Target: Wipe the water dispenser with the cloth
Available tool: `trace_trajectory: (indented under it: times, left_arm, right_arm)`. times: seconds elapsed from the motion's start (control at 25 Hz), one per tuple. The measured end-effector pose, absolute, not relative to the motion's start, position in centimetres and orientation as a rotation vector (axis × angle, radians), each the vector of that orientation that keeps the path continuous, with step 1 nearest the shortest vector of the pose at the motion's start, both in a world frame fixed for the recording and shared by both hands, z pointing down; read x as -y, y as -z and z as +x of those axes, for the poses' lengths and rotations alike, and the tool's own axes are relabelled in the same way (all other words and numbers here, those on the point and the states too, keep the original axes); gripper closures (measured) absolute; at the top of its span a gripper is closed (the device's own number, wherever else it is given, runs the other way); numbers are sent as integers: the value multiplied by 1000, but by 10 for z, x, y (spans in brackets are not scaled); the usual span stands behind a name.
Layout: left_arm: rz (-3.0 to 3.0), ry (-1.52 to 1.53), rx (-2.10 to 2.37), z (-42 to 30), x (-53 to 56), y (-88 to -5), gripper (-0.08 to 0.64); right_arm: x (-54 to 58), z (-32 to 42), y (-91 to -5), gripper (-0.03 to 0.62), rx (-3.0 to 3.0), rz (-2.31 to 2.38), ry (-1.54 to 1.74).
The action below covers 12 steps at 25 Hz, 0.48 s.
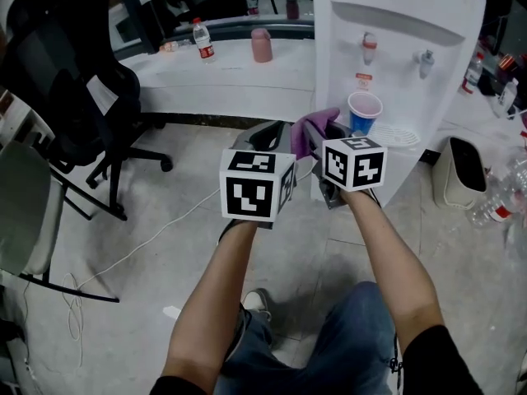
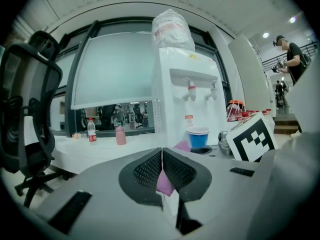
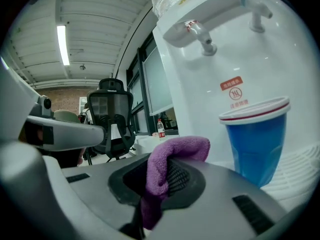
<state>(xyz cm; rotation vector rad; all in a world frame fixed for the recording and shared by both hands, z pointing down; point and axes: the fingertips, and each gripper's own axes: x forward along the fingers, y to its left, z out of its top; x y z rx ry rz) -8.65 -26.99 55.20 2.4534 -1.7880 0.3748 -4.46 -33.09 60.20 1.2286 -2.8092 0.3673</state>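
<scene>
The white water dispenser (image 1: 395, 48) stands straight ahead, with a blue cup (image 1: 363, 111) on its drip tray below the red tap. A purple cloth (image 1: 316, 124) bunches between both grippers just in front of it. My right gripper (image 1: 328, 141) is shut on the cloth (image 3: 180, 150), which drapes over its jaws, close to the blue cup (image 3: 257, 139). My left gripper (image 1: 276, 136) sits beside it on the left. Its jaws (image 2: 161, 158) are closed together, with purple cloth (image 2: 164, 183) showing in the gap behind the pads. The dispenser (image 2: 187, 99) is ahead in that view.
A black office chair (image 1: 70, 68) stands at the left. A curved white counter (image 1: 222, 76) behind holds a water bottle (image 1: 202, 39) and a pink bottle (image 1: 262, 45). A white bin (image 1: 459, 171) and loose plastic bottles (image 1: 498, 204) sit right of the dispenser. A cable (image 1: 148, 245) crosses the floor.
</scene>
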Motion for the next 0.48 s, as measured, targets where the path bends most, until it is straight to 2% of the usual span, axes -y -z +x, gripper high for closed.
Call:
trace_trajectory:
  times: [0.48]
  left_arm:
    - [2557, -376, 1766, -74, 270, -519, 532]
  right_arm:
    - [308, -67, -656, 548, 2787, 1148, -361]
